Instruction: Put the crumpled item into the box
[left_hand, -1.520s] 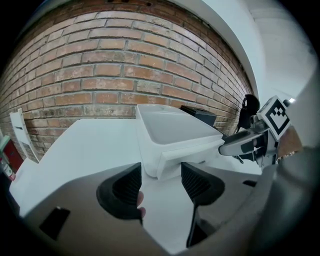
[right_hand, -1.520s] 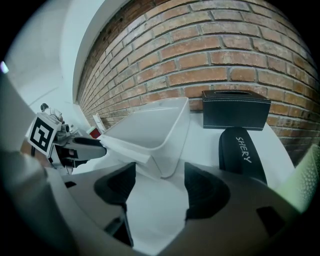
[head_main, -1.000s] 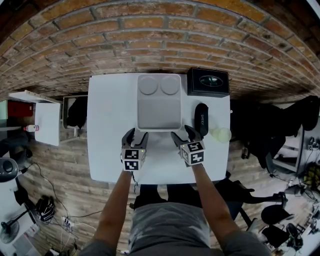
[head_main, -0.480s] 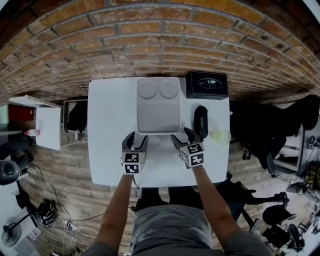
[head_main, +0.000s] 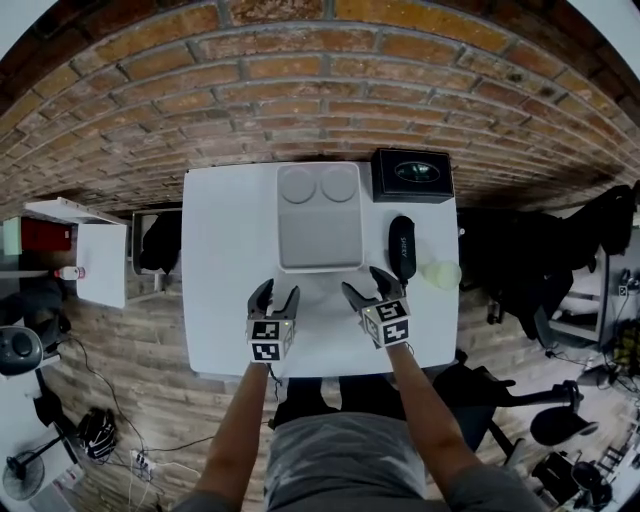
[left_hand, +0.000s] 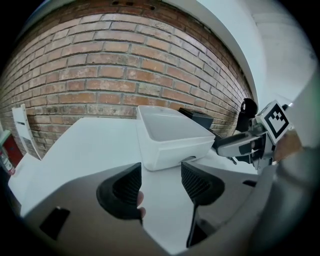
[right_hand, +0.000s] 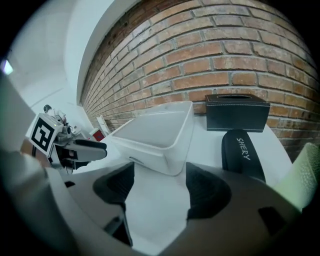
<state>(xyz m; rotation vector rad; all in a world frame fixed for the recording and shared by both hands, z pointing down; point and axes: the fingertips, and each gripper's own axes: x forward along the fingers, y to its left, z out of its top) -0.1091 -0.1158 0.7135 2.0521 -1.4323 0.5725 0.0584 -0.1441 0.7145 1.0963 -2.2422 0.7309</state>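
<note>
Crumpled item (head_main: 441, 272), a pale rounded lump with no clear long axis, sits at the right edge of the white surface (head_main: 220, 250), which meets a brick wall (head_main: 300, 90). Left claw (head_main: 276, 294) stands wide and empty. The box (head_main: 320, 264) runs lengthwise toward the wall. Right claw (head_main: 364, 284) has just been opening wide, with nothing between its jaws, near a black case (head_main: 402, 248).

White surface (head_main: 225, 260), rectangular. Lying on it:
- grey box (head_main: 320, 266), open-topped, far centre
- black tissue box (head_main: 412, 175), far right corner
- black case (head_main: 402, 247), just right of grey box
- pale crumpled item (head_main: 440, 273), right edge, beside black case
</note>
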